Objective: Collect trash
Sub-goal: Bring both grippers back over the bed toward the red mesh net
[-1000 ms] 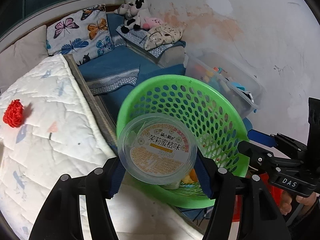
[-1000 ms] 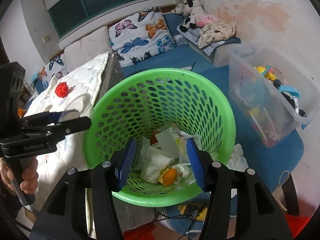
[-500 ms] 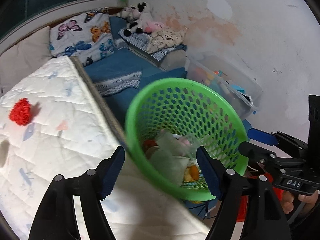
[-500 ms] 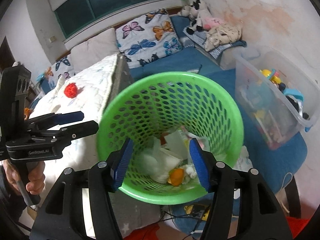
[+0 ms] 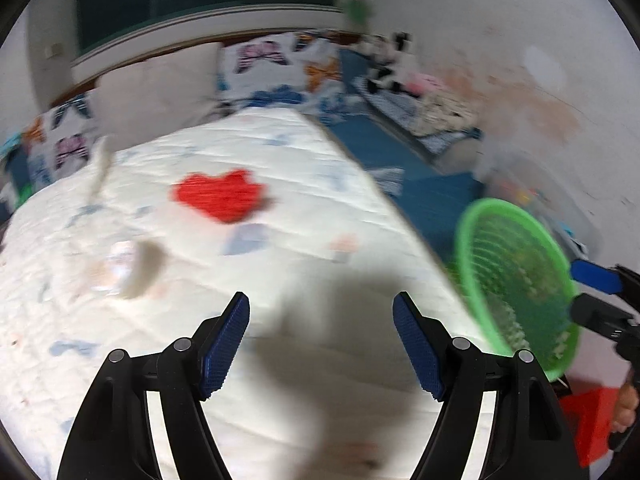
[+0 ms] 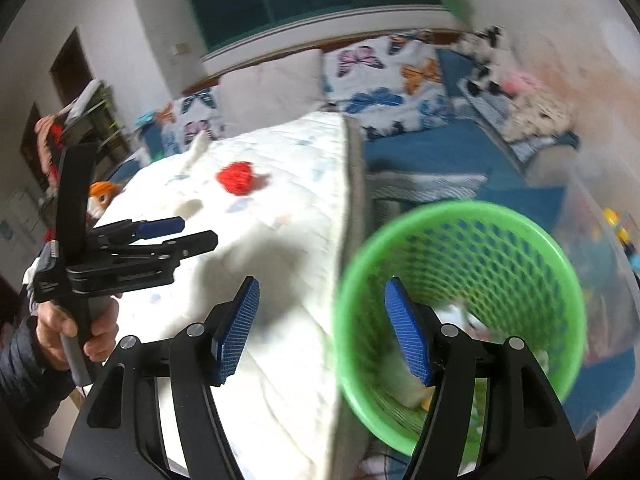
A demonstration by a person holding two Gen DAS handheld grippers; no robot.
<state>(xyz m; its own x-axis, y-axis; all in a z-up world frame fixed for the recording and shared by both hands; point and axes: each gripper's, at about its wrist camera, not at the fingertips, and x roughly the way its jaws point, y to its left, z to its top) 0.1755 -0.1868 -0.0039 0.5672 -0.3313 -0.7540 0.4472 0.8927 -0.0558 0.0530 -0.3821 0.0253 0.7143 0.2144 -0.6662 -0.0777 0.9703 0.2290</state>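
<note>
A green perforated basket [image 6: 460, 304] with trash inside stands beside the white quilted mattress [image 6: 280, 248]; it also shows at the right of the left wrist view [image 5: 516, 284]. My left gripper [image 5: 320, 344] is open and empty over the mattress, and also appears in the right wrist view [image 6: 176, 232]. My right gripper [image 6: 320, 328] is open and empty, above the mattress edge and the basket rim. A red crumpled item [image 5: 220, 196] lies on the mattress, also seen from the right wrist [image 6: 236, 178]. A blurred pale piece of trash [image 5: 128, 268] lies left on the mattress.
Butterfly pillows [image 6: 384, 68] and plush toys [image 6: 492, 76] lie at the back. A clear storage bin [image 6: 600, 224] stands right of the basket against the wall. A blue bed surface [image 6: 432, 160] lies behind the basket. Both views are motion-blurred.
The left gripper released the clear plastic cup into the basket, opened, and swung left over the mattress. The right gripper also turned left, so the basket moved to the right in both views.
</note>
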